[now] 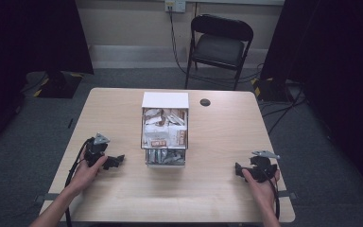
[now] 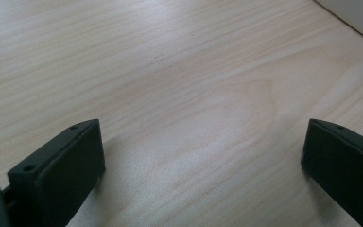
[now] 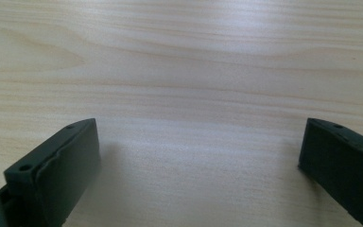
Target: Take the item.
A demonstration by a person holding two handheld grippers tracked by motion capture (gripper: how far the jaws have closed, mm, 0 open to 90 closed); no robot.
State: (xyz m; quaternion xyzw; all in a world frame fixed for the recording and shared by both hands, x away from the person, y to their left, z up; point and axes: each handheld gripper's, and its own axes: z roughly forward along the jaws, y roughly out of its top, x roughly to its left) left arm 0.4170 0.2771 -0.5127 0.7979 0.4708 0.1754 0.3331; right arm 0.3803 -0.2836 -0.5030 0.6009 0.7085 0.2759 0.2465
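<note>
High view, white drawer box (image 1: 165, 100), packets (image 1: 165, 132) inside

A white box (image 1: 165, 100) stands at the middle of my light wooden table (image 1: 217, 189), its two stacked drawers (image 1: 165, 137) pulled out toward me, both packed with small white and brown packets (image 1: 164, 128) lying in loose disorder.

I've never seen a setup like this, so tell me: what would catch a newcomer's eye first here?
Probably the white box crammed with small packets, at the middle of the wooden table. Next, the two black tools: the left gripper and the right gripper, each held low at the near corners, jaws wide apart. A black folding chair stands behind.
</note>
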